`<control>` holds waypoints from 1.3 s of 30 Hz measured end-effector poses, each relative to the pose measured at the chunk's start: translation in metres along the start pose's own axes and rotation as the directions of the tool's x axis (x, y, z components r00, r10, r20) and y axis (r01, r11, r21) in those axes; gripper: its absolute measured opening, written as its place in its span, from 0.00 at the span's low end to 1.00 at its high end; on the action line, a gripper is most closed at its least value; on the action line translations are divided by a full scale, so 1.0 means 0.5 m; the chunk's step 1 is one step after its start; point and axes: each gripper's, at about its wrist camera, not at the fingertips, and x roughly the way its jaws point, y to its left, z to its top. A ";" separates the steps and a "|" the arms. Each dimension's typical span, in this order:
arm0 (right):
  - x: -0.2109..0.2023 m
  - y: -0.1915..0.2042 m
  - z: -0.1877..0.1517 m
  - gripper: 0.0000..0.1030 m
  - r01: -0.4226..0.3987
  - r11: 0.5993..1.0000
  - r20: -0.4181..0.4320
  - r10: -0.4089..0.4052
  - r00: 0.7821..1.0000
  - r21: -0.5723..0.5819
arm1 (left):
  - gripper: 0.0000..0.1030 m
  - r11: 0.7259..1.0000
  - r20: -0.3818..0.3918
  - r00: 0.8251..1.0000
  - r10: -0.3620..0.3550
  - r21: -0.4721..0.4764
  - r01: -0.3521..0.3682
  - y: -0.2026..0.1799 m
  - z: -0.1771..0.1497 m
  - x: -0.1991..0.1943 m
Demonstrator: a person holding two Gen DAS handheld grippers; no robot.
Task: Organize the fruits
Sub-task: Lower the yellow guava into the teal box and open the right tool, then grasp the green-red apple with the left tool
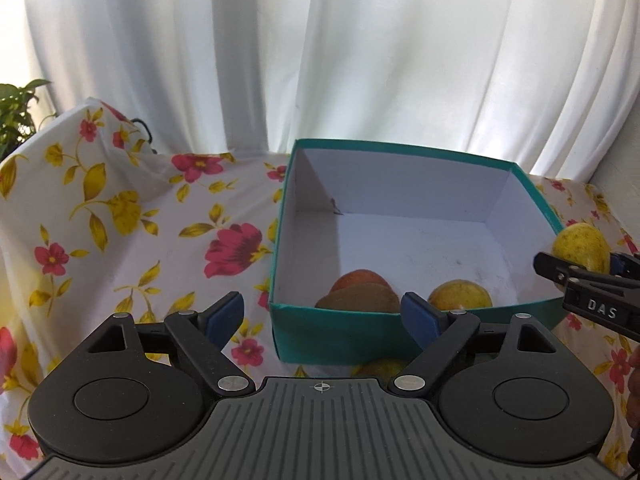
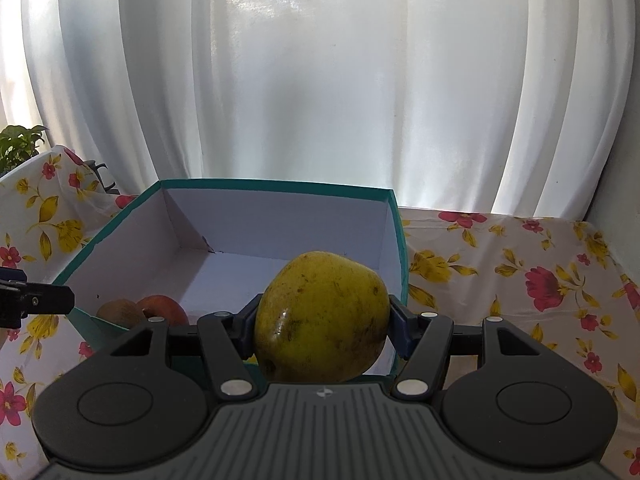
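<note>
Yellow fruit (image 2: pixel 322 320) sits clamped in the right gripper (image 2: pixel 322 322) near the box (image 1: pixel 340 336), three already inside; left gripper (image 1: pixel 323 314) gapes empty.

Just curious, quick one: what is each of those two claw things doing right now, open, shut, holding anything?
Left gripper: open, fingers apart, holding nothing.
Right gripper: closed on a yellow fruit.

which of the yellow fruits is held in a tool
The yellow fruit clamped in the right tool, at the teal box's right edge. The other yellow fruit lies loose inside the box.
</note>
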 end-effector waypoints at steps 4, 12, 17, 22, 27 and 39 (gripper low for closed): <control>0.003 0.004 0.001 0.60 0.004 1.000 -0.002 -0.004 1.000 -0.010 | 0.88 1.000 -0.005 1.000 -0.002 -0.004 0.002 0.003 -0.001 0.000; 0.021 0.013 0.006 0.59 0.012 0.999 -0.028 -0.013 1.000 -0.045 | 0.88 1.000 -0.037 0.999 0.009 -0.001 -0.009 0.011 -0.010 0.011; 0.023 0.023 0.011 0.60 0.006 0.997 -0.023 -0.008 1.000 -0.081 | 0.88 1.000 -0.046 0.999 0.008 0.014 -0.007 0.014 -0.017 0.016; 0.003 0.023 0.018 0.67 0.037 0.995 0.019 -0.036 0.999 -0.096 | 0.88 1.000 -0.069 0.997 -0.017 0.024 0.019 0.017 -0.038 0.020; -0.067 0.001 0.010 0.86 0.042 0.998 0.103 -0.037 0.994 -0.043 | 0.88 0.997 -0.097 0.994 -0.042 0.060 0.048 0.009 -0.073 0.024; -0.122 -0.001 -0.062 0.95 -0.029 0.997 0.055 0.025 0.998 0.070 | 0.89 0.986 -0.126 0.989 -0.078 0.137 0.096 -0.036 -0.148 0.044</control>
